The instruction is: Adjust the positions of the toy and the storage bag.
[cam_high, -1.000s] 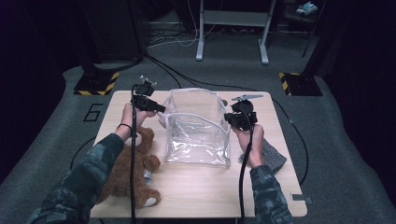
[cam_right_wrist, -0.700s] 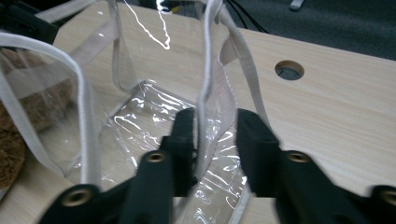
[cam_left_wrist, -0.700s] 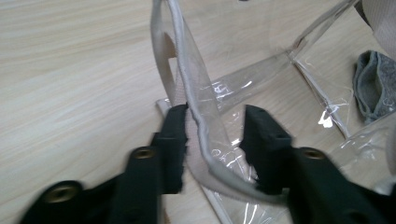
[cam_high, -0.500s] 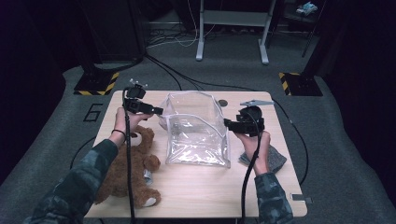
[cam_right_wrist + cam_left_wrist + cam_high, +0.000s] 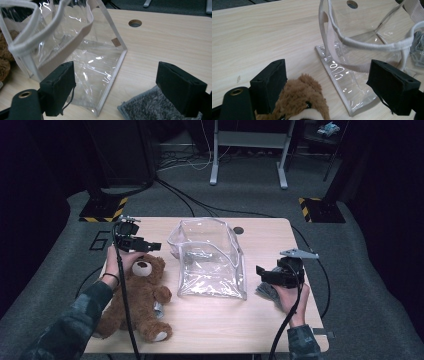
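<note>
A clear plastic bag with white trim stands open-mouthed in the middle of the table. A brown teddy bear lies at the left. My left gripper hovers just above the bear's head, and its jaws have just been opening with nothing pressed between them. The bag stands ahead of it. My right gripper is to the right of the bag, above a grey fuzzy cloth. Its jaws have just been opening too, and they hold nothing.
A round hole sits in the table top behind the bag. Black cables trail from both grippers toward the near edge. Beyond the table are a grey floor, yellow-black striped plates and a metal stand.
Both grippers let go of the bag's rim, opened and drew apart: the left one out over the bear's head, the right one out and down over the grey cloth. The bag's mouth sagged.
</note>
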`<state>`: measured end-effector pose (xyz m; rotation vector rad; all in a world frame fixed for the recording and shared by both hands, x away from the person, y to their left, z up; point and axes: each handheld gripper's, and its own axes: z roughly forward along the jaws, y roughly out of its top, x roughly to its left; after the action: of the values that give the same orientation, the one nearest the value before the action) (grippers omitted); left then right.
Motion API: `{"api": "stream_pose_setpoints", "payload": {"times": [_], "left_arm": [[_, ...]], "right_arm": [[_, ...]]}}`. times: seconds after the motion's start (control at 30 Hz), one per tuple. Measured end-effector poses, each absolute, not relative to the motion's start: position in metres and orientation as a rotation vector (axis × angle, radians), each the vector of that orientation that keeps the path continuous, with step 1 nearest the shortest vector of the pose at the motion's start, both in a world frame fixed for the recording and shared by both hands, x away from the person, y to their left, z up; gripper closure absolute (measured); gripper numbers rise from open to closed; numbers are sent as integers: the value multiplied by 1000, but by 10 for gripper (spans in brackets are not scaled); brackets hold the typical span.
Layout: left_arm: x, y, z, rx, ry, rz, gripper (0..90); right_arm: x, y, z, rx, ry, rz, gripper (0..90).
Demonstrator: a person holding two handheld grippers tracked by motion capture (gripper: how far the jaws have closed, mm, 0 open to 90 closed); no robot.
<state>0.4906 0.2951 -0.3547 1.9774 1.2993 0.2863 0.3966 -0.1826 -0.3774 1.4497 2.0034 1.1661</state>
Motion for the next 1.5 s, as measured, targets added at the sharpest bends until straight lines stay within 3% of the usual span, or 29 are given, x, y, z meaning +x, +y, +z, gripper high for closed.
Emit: {"api": "stream_pose_setpoints", "payload": {"times": [0.6,1.0,1.5], "left_arm": [[441,312,-368,1943,1286,454,57],[429,324,-373,1917,1331,461,0],[419,327,-391,1911,1393,439,0]], "right_arm": [[366,-166,-495,1459,2083,952,10],[361,-161,-517,1466,2093,961,0],[361,-161,-527,1458,2107,954,4]]}}
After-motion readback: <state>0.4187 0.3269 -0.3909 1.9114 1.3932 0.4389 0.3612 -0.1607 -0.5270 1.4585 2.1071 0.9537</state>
